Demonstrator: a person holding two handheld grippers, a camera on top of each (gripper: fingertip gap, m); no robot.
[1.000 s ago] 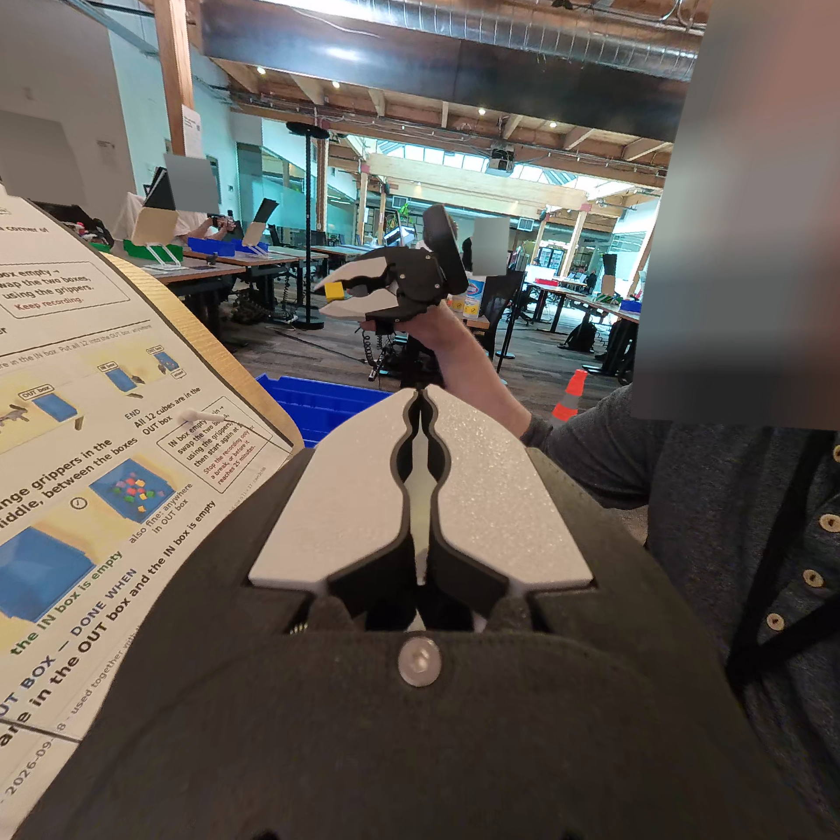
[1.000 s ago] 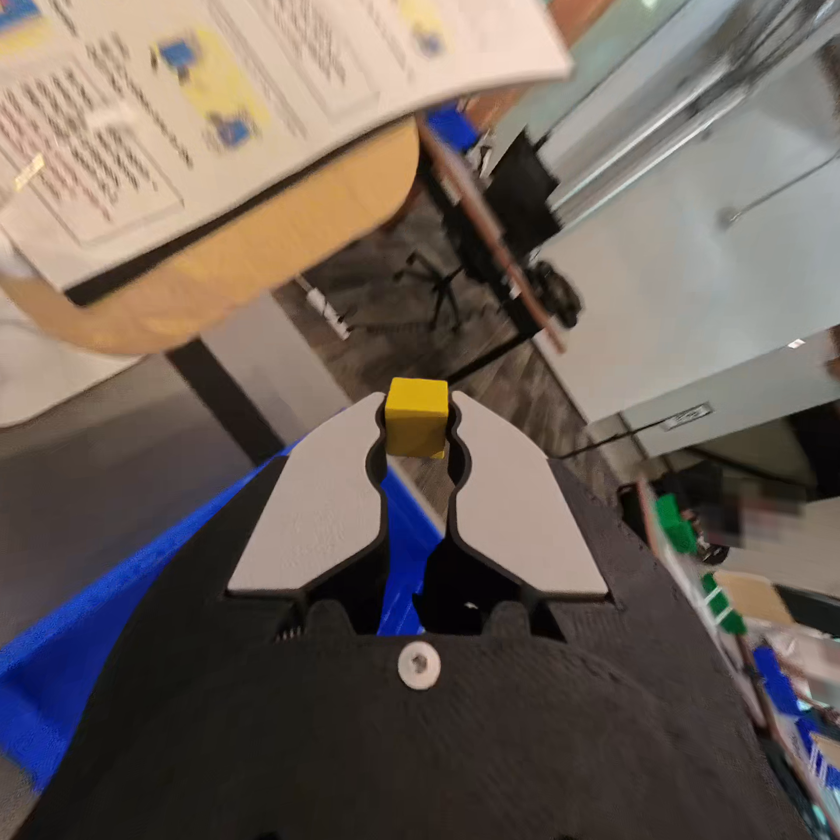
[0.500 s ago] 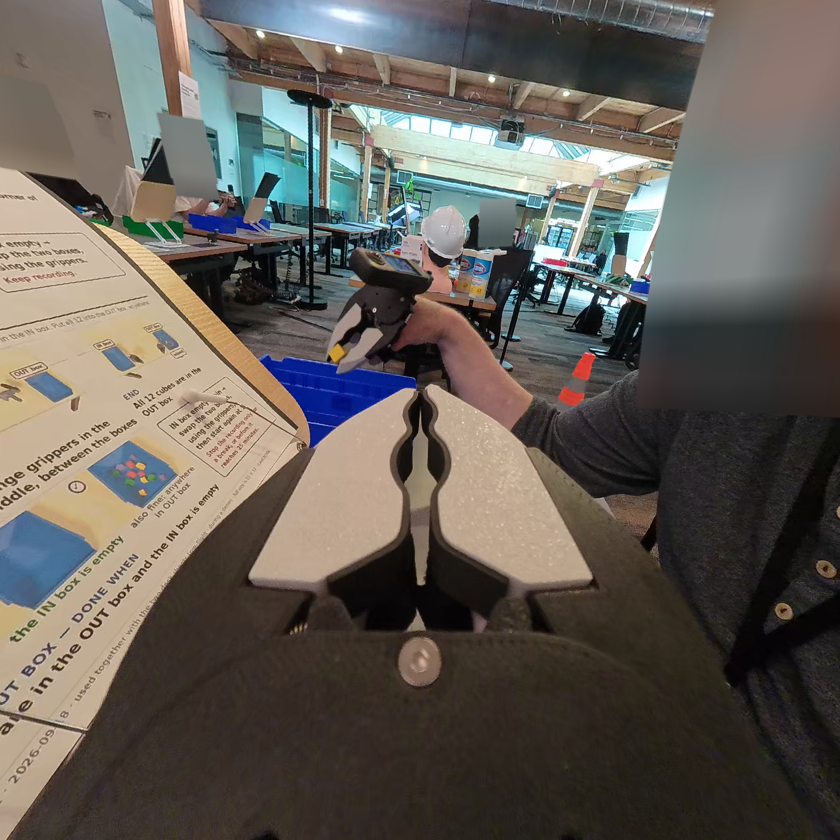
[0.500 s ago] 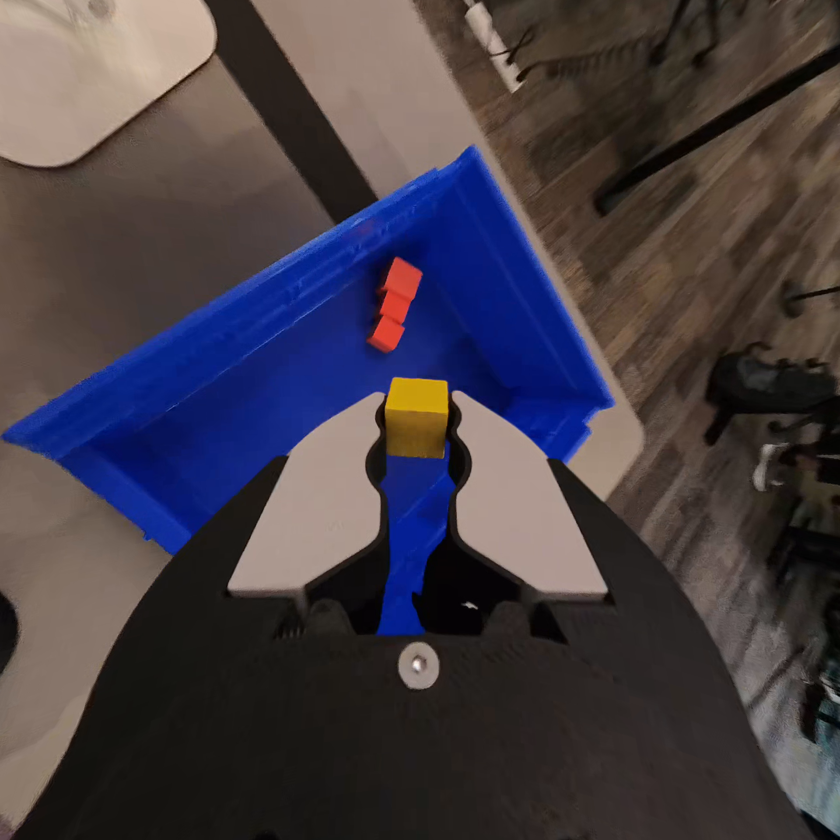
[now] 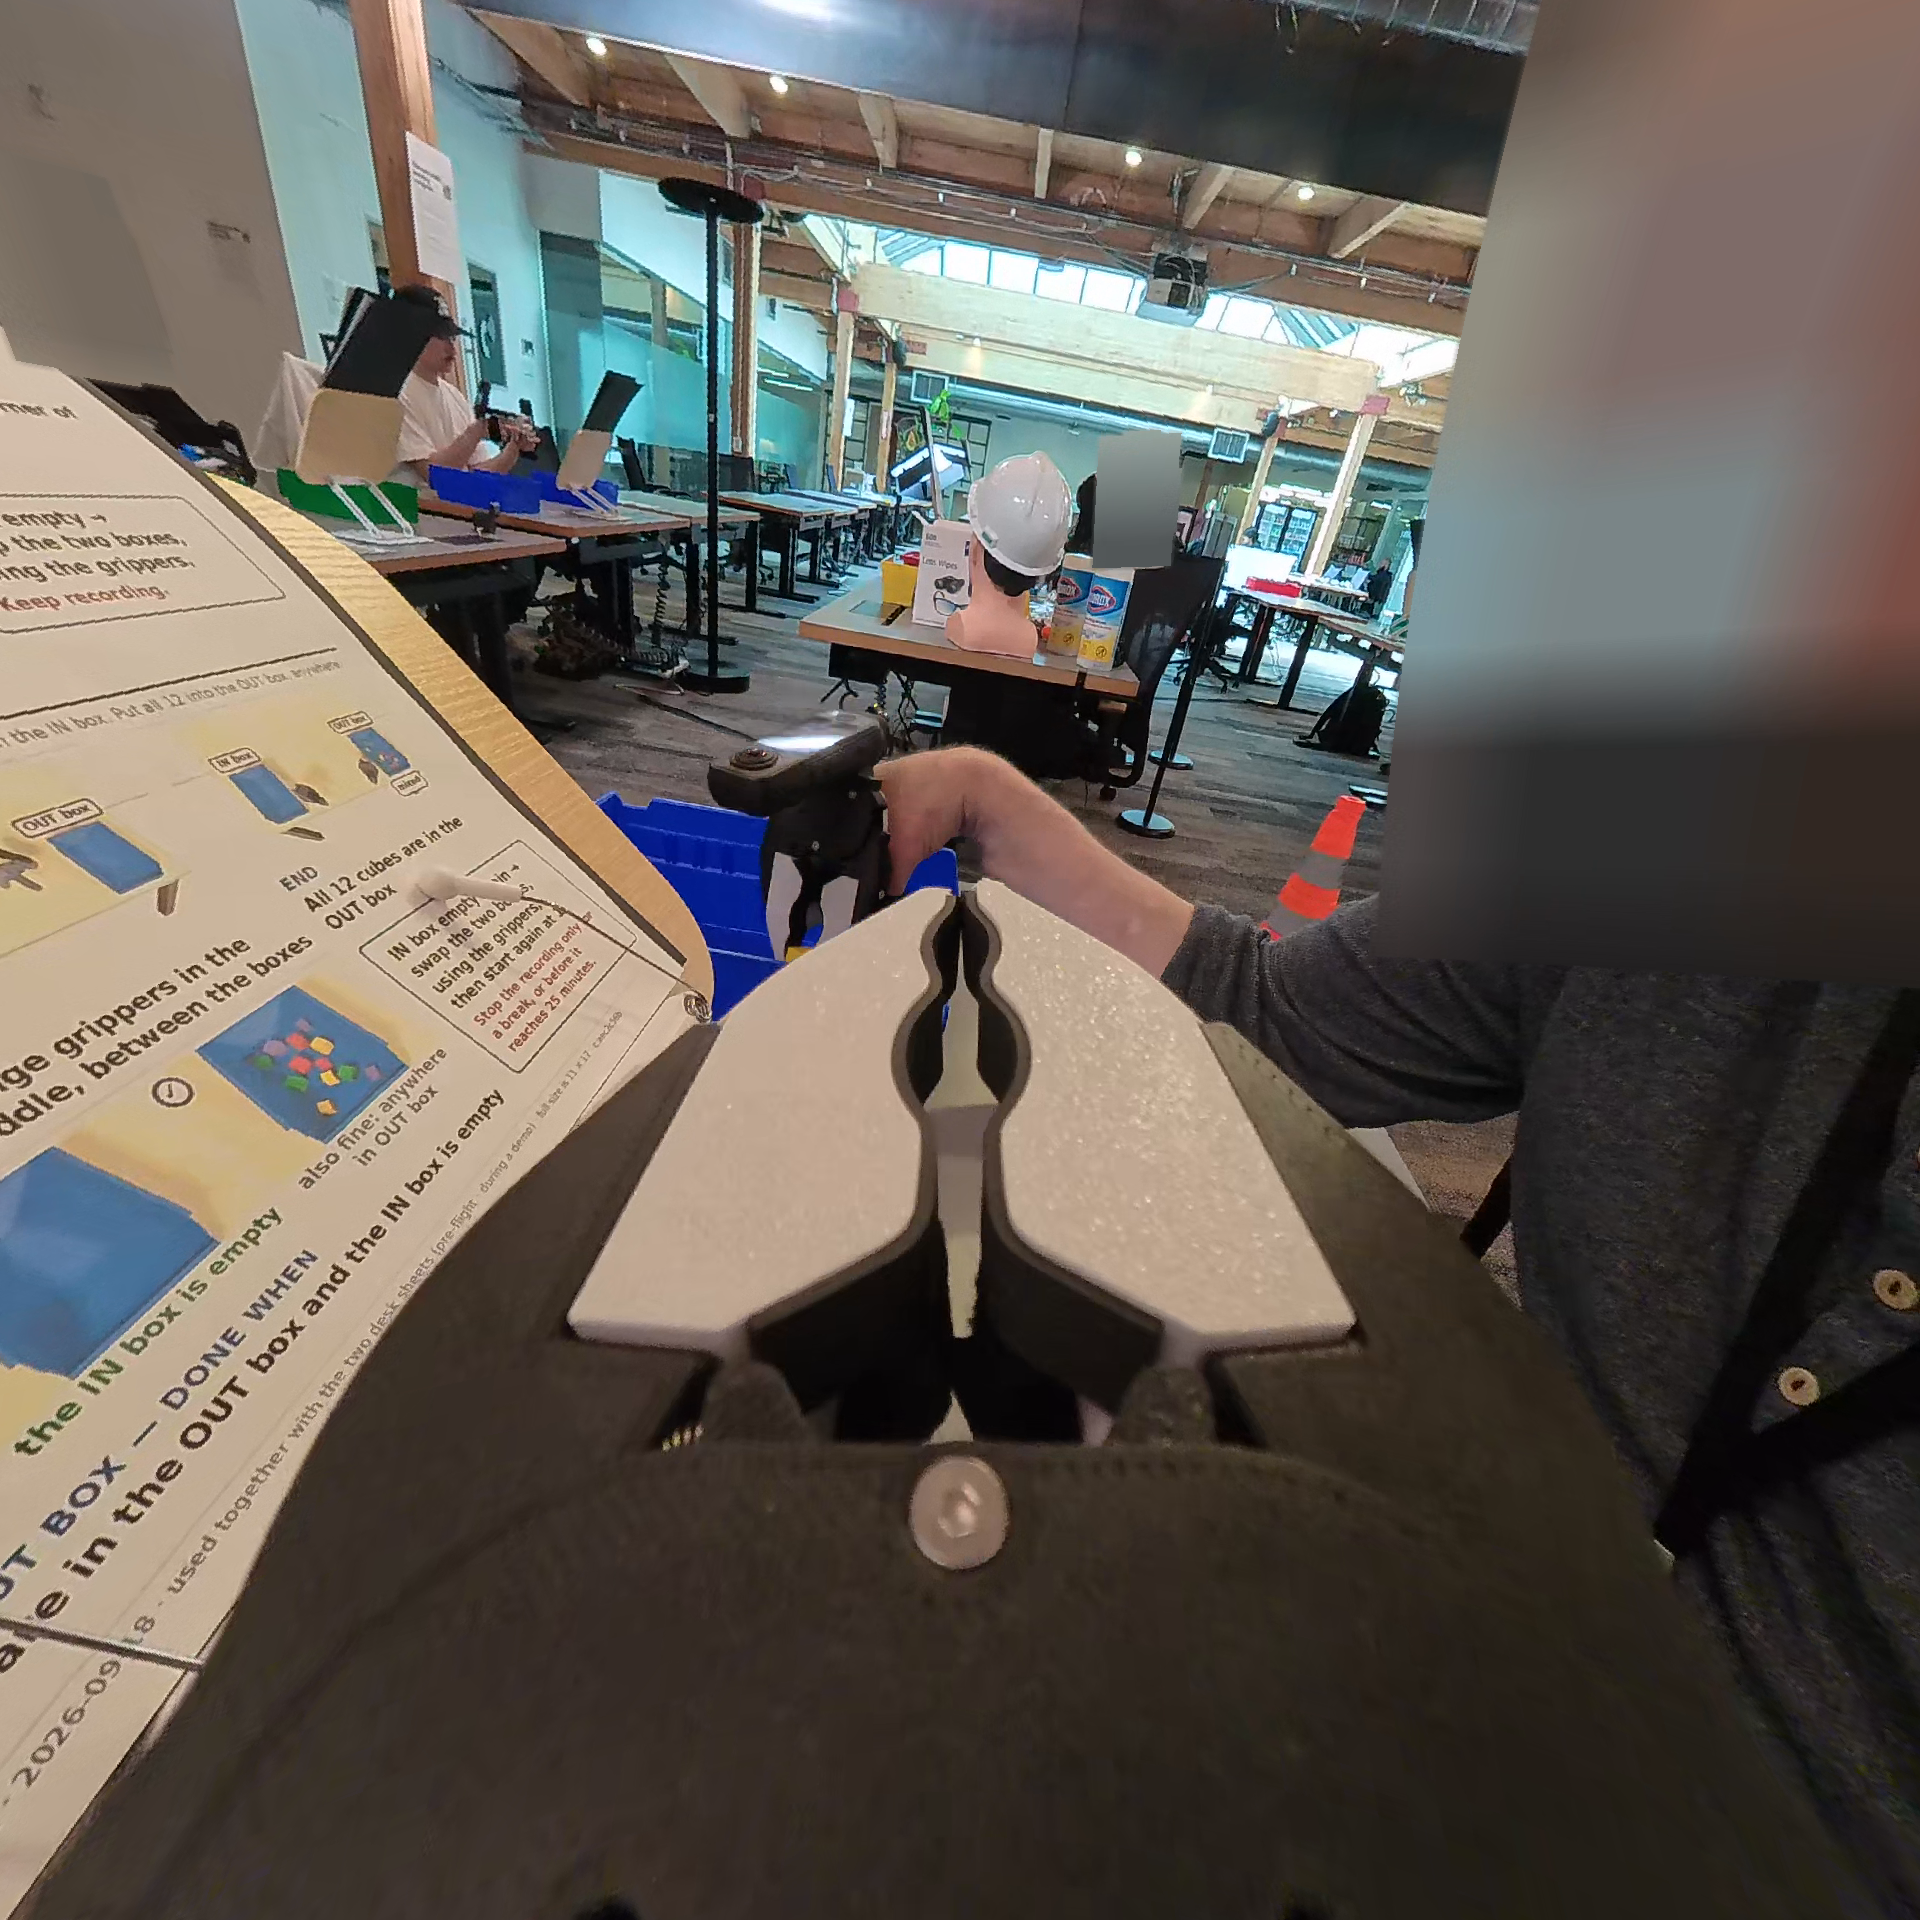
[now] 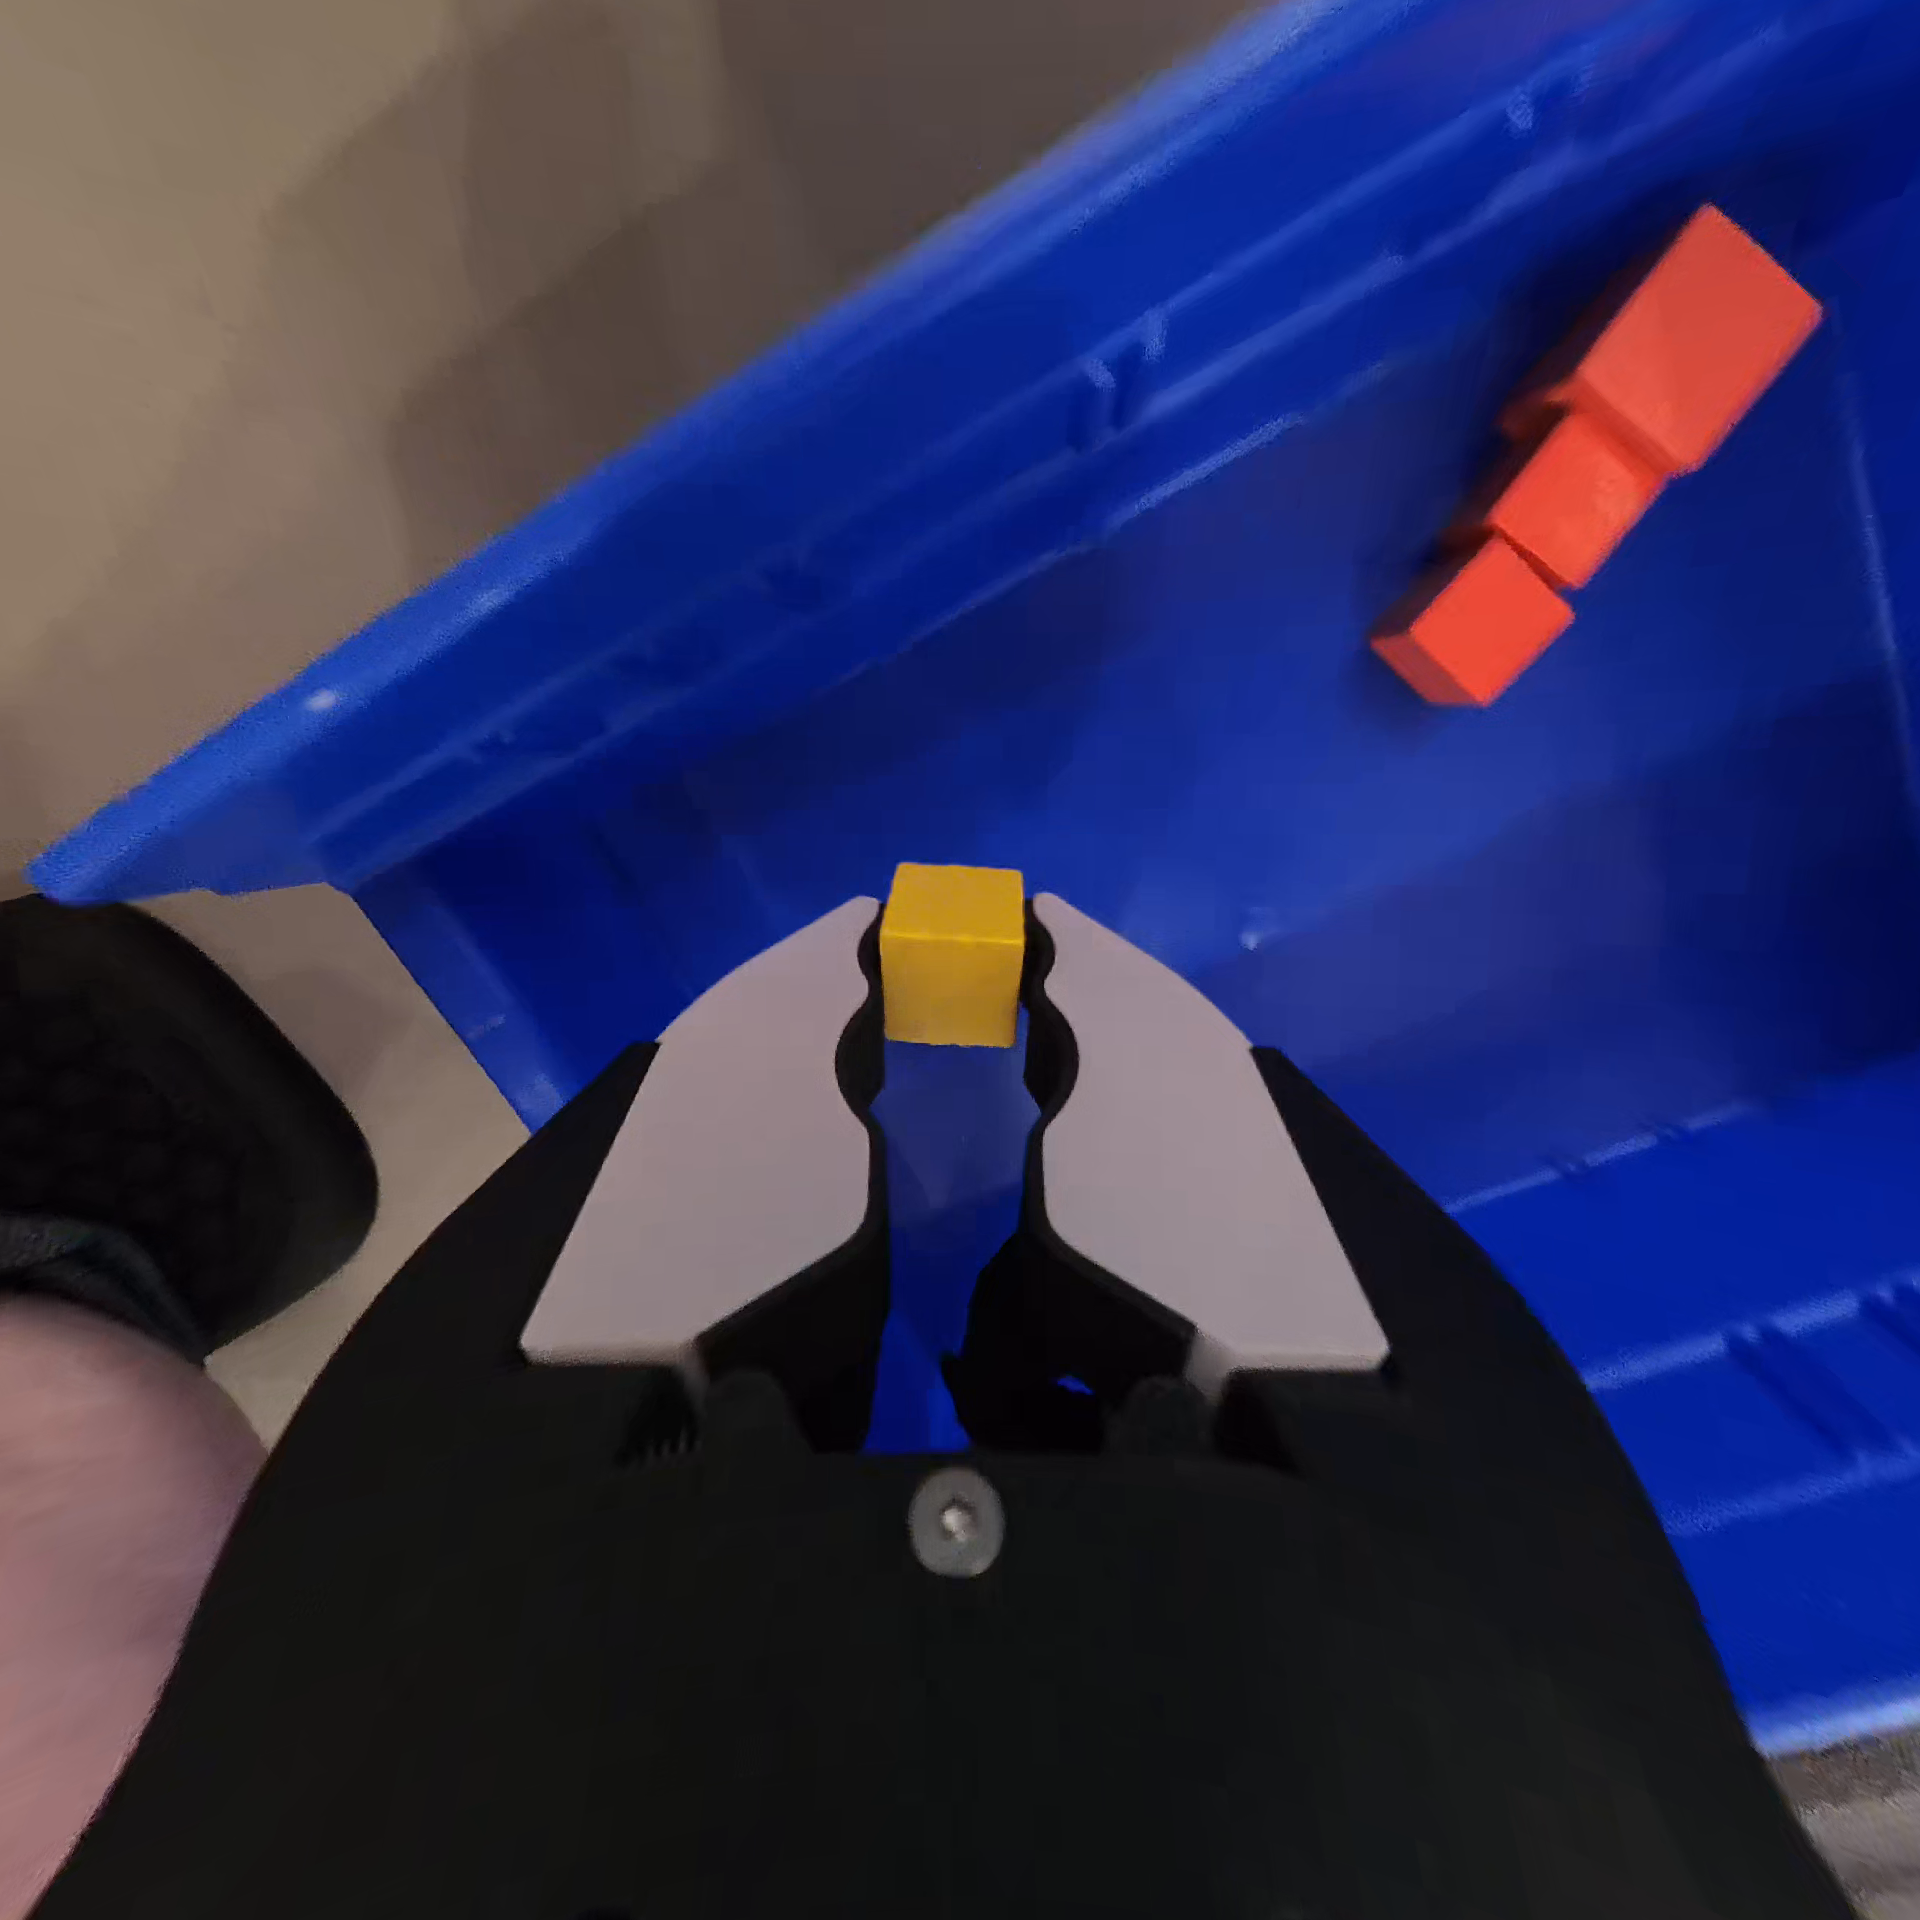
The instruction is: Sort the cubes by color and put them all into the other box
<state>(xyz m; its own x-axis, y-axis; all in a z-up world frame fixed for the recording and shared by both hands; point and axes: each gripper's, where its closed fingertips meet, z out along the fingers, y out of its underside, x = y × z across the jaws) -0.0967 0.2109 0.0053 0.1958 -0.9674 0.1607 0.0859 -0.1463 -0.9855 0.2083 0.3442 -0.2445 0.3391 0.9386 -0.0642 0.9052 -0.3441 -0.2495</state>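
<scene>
The right tool [image 6: 951,961] grips a yellow cube [image 6: 951,951] at its very tips, both pads pressed to the cube's sides, above the floor of the blue box [image 6: 1195,831]. Three red cubes [image 6: 1590,468] lie in a row ahead and to the right of the tool. The hold is shallow, so a jolt could twist the cube free early. Released from height, it could bounce toward the reds and spoil the colour grouping. The left tool [image 5: 961,914] is closed on nothing, raised beside the box.

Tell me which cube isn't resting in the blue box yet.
The yellow cube: it is clamped between the right gripper's fingertips, above the blue box. The three red cubes already lie in a touching row on the box floor.
</scene>
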